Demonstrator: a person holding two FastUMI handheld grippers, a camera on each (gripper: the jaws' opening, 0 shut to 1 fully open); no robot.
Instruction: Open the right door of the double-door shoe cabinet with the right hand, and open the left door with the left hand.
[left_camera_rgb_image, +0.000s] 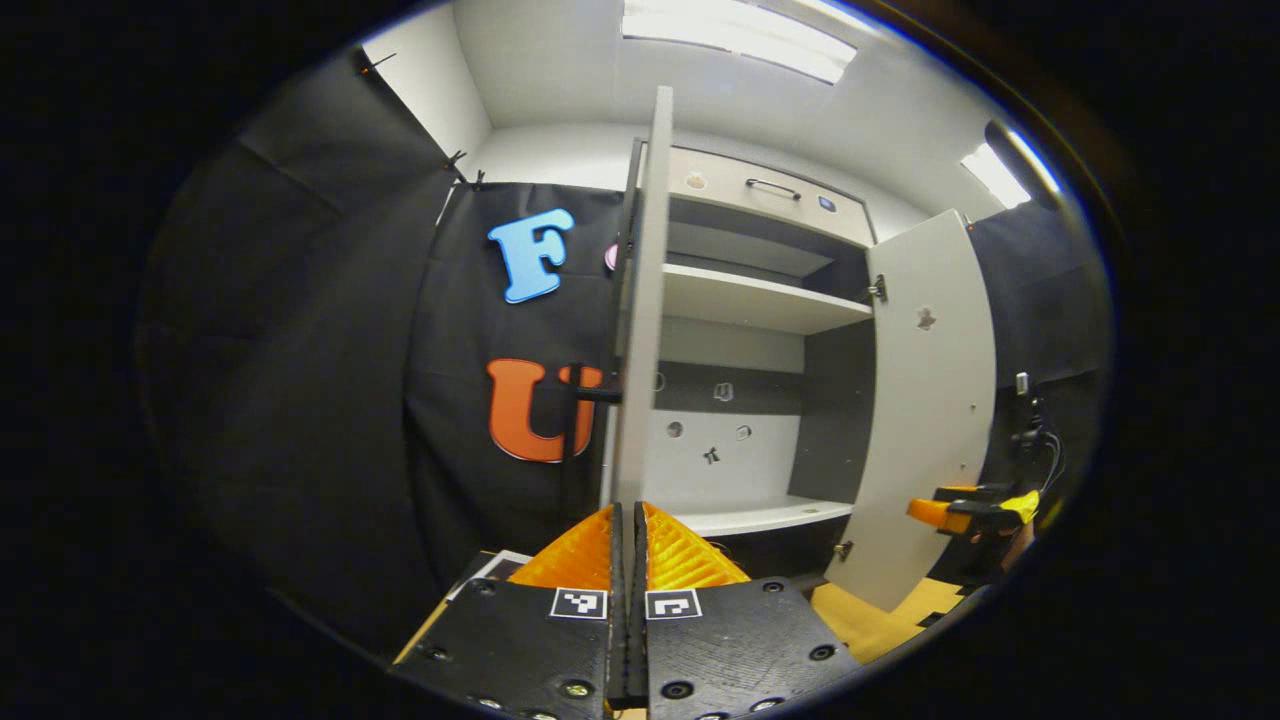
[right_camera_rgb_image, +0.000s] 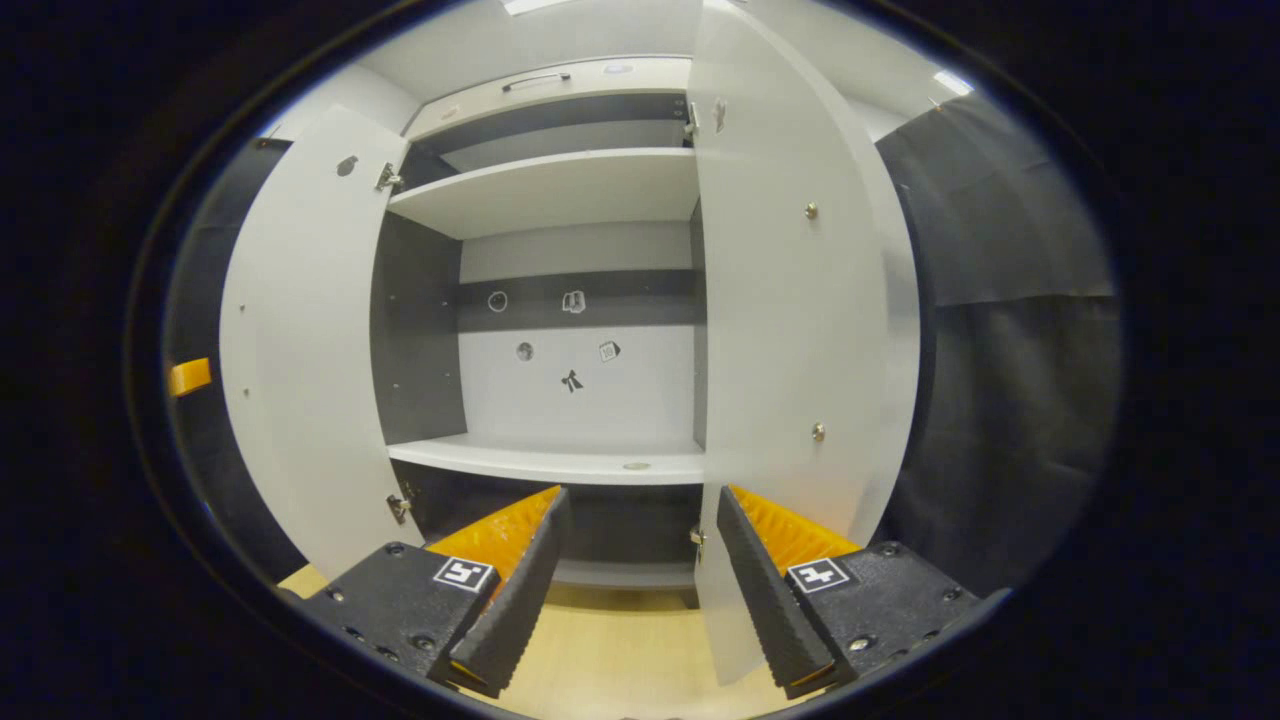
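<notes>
While your left gripper (left_camera_rgb_image: 628, 545) pinches the left door (left_camera_rgb_image: 640, 300) edge at 12 o'clock, overswing strains hinges; right gripper (right_camera_rgb_image: 640, 560) wide, empty.

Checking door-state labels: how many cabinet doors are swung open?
2: the left door, swung out at the cabinet's left side, and the right door, swung out at its right side.
</notes>
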